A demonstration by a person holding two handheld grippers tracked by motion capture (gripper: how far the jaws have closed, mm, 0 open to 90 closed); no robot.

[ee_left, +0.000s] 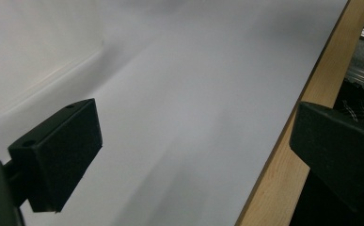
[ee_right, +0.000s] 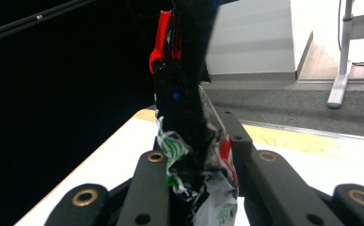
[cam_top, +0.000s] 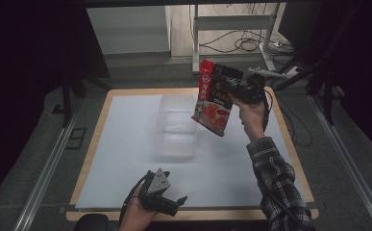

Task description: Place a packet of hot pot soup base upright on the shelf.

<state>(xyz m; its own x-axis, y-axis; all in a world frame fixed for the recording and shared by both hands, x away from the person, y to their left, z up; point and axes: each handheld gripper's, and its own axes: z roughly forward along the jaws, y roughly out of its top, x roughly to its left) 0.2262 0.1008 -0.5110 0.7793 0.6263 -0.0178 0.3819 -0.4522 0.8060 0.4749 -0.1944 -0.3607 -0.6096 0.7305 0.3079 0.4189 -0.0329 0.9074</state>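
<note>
A red and black snack bag [cam_top: 214,98] hangs in the air over the right side of the table, tilted, above the right edge of a clear plastic container [cam_top: 176,126]. My right gripper [cam_top: 239,89] is shut on the bag's side; in the right gripper view the crumpled bag [ee_right: 189,136] is pinched between the two black jaws. My left gripper [cam_top: 174,202] rests low at the table's front edge, held in a hand, jaws wide apart with nothing between them. Its fingers [ee_left: 57,155] frame bare white table surface.
The white table top [cam_top: 126,154] has a wooden rim [ee_left: 283,174]. Beyond the far edge stand a metal desk frame [cam_top: 231,33] and loose cables [cam_top: 243,43] on the floor. Dark curtains close both sides.
</note>
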